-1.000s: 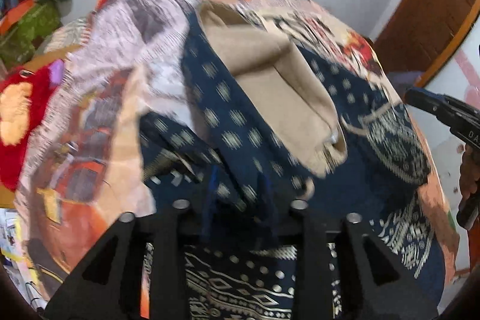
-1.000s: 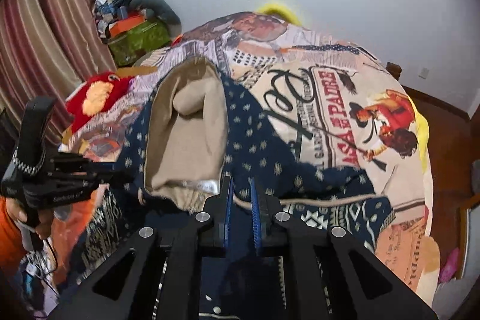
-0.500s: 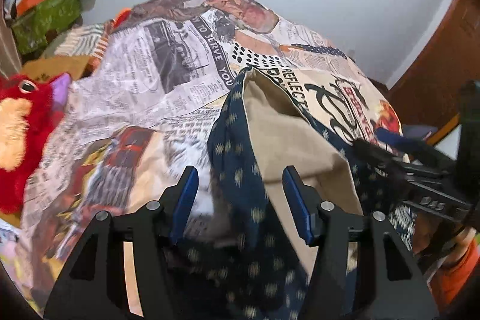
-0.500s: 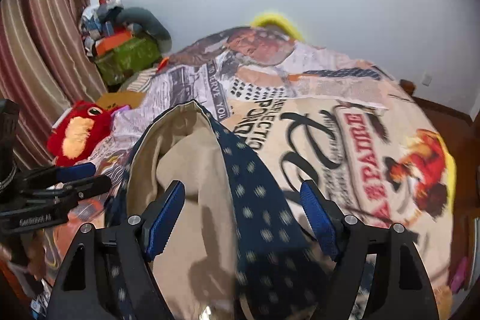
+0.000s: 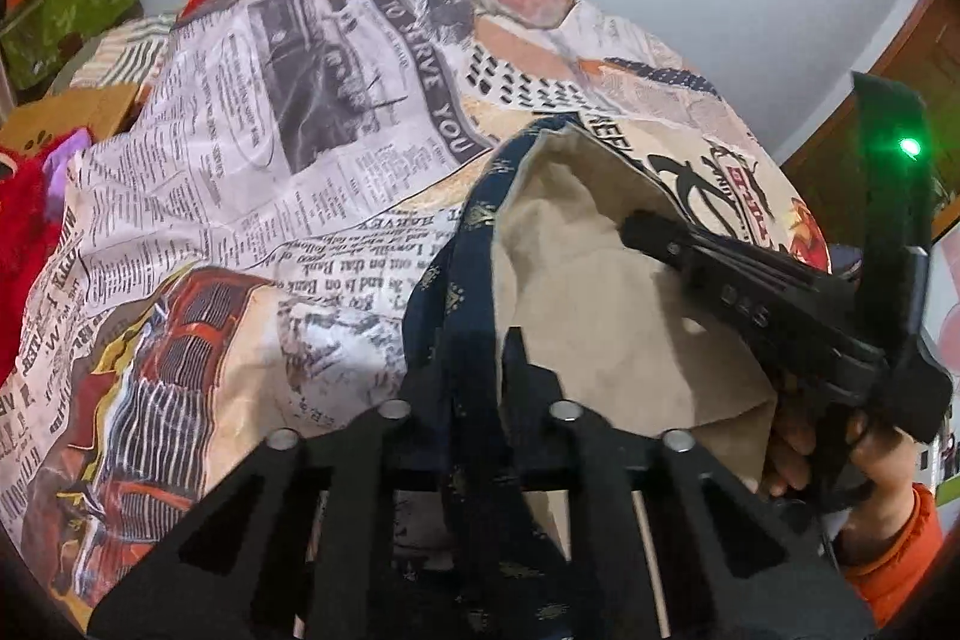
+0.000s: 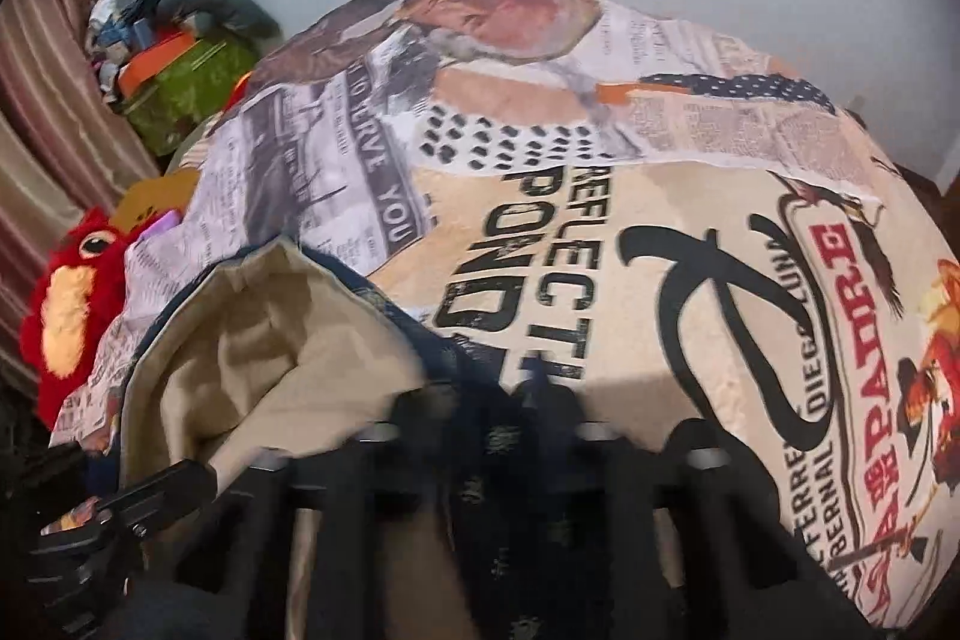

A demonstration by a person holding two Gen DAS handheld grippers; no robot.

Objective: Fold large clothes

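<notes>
Navy patterned garment with tan lining lies bunched on the bed, over a newspaper-print bedspread, near the bed's front edge. Left tongs: jaws have just been closing, now clamped on the garment's navy edge, cloth running between them. Right tongs: blurred; jaws have just been closing and stand together on a navy fold at the lining's right border. Red plush toy sits at the bed's left edge.
</notes>
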